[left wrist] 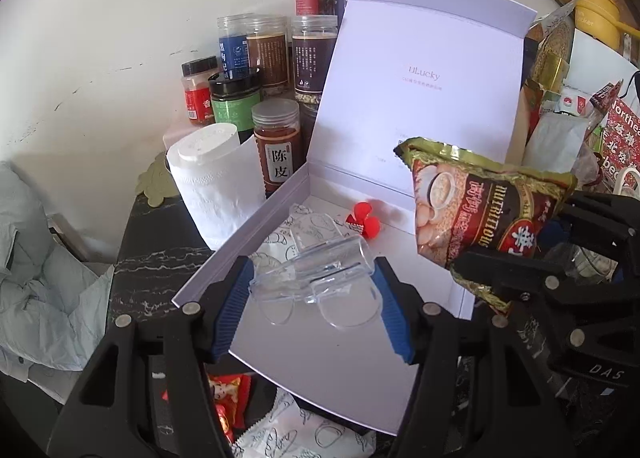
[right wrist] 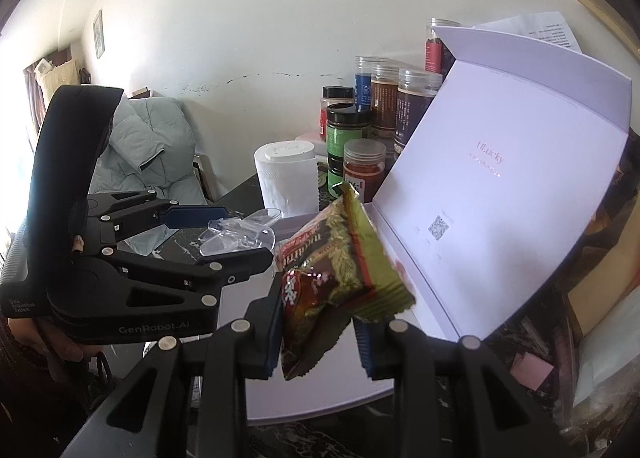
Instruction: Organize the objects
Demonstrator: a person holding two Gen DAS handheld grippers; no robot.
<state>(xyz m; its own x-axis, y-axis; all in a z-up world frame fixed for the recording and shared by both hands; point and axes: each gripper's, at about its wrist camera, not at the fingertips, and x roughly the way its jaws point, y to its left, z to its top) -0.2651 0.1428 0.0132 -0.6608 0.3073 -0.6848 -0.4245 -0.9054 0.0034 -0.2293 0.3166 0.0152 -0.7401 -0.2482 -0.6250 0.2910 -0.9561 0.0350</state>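
Observation:
My left gripper point(left wrist: 314, 278) is shut on a pair of clear plastic glasses point(left wrist: 316, 290), its blue pads pressing on both ends. They hang above the open white box point(left wrist: 352, 370), over its front part. To the right, my right gripper point(left wrist: 532, 234) is shut on a red and gold snack packet point(left wrist: 480, 214), held over the box's right side. The right wrist view has that packet point(right wrist: 340, 274) pinched in the right gripper point(right wrist: 320, 310), and the left gripper point(right wrist: 240, 236) with the glasses point(right wrist: 236, 236) at left. The box lid point(right wrist: 500, 186) stands upright behind.
Inside the box lie white patterned sachets point(left wrist: 298, 228) and a red ornament point(left wrist: 364, 218). A paper roll point(left wrist: 216, 186) and several jars point(left wrist: 276, 70) stand left of the box on the dark marble table point(left wrist: 152, 270). Bags point(left wrist: 592, 130) crowd the right. A pale jacket point(right wrist: 148, 146) lies on a chair.

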